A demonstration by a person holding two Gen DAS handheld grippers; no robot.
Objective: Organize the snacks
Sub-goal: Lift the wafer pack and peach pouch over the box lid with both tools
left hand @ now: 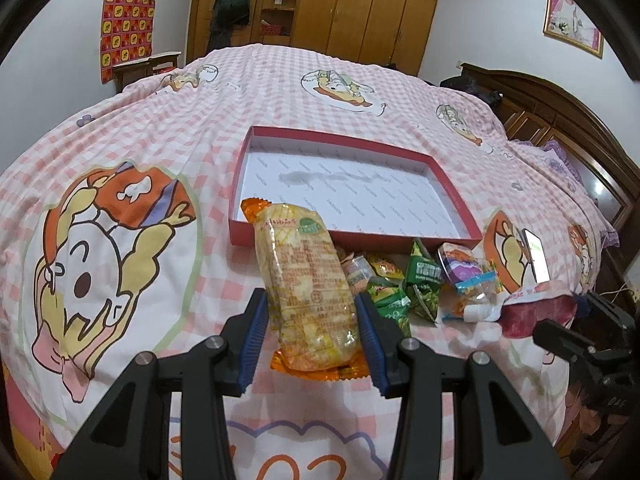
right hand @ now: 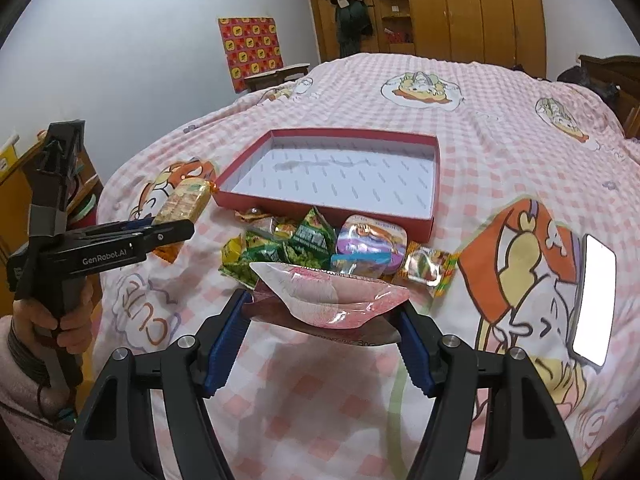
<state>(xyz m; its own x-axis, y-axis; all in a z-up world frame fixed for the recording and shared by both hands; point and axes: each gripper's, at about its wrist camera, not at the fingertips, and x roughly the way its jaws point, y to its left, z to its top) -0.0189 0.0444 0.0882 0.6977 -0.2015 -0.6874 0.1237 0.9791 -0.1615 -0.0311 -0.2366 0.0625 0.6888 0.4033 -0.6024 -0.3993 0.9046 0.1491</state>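
Between the ribbed blue pads of my left claw sits a glossy, crinkled film cracker pack, clear over orange. My right claw, matt black plastic with shiny metal pins, grips a shiny pink pouch. Ahead of both lies a matt red cardboard box lined with smooth white printed paper. Under me spreads soft checked cotton bedding. Beyond my right claw, foil wrappers gleam.

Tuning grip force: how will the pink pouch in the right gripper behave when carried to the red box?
Probably floppy: the pink pouch bows between the right gripper fingers, its open top sagging wide. Likely light, since thin film holds its shape here. Glossy plastic may slip, so it could slide or fold on the way to the red box.
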